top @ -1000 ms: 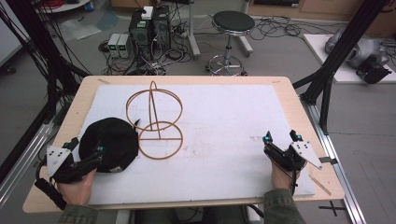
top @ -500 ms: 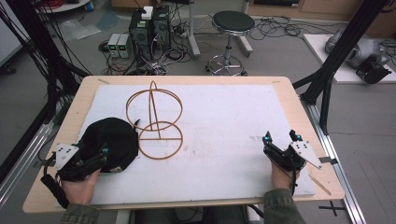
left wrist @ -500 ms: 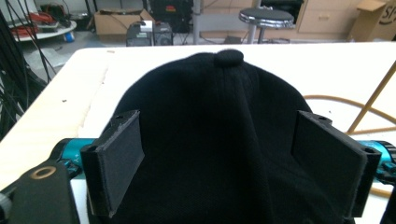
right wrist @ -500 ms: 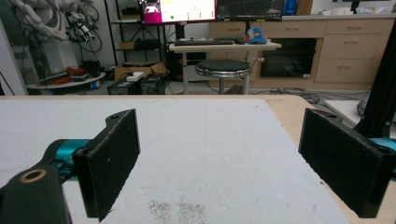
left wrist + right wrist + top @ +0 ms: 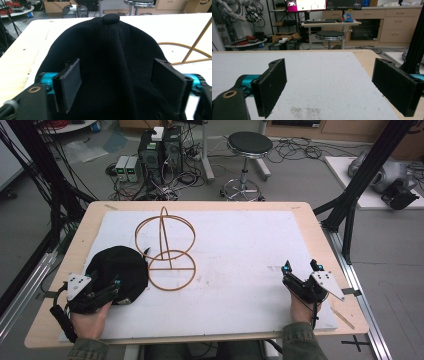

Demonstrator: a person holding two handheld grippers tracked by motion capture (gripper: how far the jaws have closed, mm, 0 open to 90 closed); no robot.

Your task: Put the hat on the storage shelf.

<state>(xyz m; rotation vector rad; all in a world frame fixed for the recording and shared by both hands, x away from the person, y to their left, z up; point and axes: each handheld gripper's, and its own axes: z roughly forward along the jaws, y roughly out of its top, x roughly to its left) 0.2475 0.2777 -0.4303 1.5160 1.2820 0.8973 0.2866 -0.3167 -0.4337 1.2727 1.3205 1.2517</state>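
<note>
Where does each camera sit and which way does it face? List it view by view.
High view: above the person's side, facing forward and down on the table; forearms, left gripper, right gripper.
Left gripper view: on that gripper, facing the black hat; its jaws, just been closing, flank it.
Right gripper view: low, facing across the white mat; jaws open.
Shared: hat, wire stand.

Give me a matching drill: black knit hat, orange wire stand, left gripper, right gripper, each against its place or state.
Column 1:
1. black knit hat
2. orange wire stand with two rings
3. left gripper
4. right gripper

Column 2:
A. jaws open over bare white mat, near right
B. upright near the table's middle
C. lying at near left, crown button pointing away
D. jaws either side of the hat, just been closing

Pairs: 1-C, 2-B, 3-D, 4-A
</note>
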